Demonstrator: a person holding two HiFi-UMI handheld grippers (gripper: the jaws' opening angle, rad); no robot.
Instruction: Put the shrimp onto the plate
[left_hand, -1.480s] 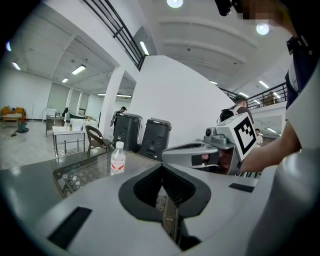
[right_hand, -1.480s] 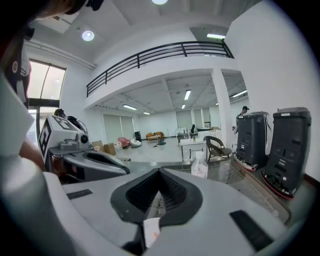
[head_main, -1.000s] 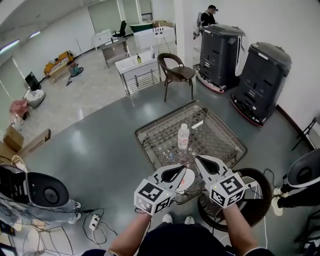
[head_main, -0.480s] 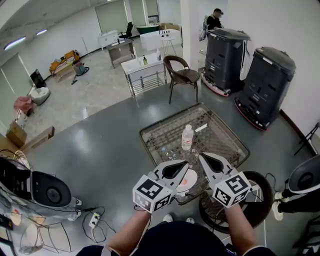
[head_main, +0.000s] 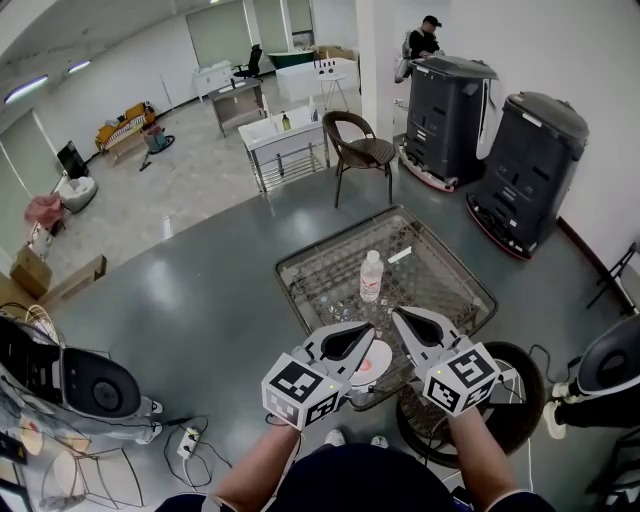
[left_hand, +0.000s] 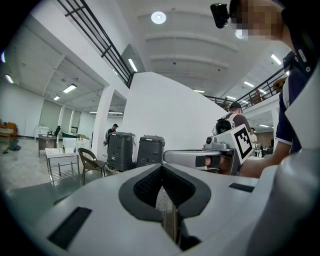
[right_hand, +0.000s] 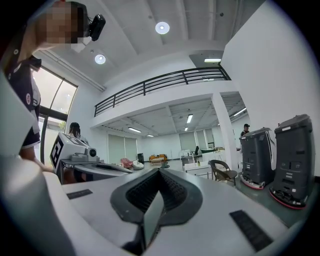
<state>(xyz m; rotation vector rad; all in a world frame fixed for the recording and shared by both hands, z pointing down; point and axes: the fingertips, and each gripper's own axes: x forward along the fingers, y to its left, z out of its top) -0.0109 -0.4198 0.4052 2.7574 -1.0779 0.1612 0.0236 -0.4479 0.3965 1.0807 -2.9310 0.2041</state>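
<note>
Hovering at near edge of table (head_main: 445, 275): left tool (head_main: 366, 331), right tool (head_main: 397, 316) both pressed together, empty; plate (head_main: 379, 359) between.

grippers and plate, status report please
Left gripper shut, empty; right gripper shut, empty; both over the table's near edge. Plate partly under the left gripper, shrimp not made out. Water bottle stands beyond the plate.

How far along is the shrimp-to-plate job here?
Nothing looks done: no shrimp can be made out, and the plate is partly hidden. In hand: nothing; left gripper and right gripper are both shut, empty, above the table. Left: finding, grasping and placing the shrimp.
</note>
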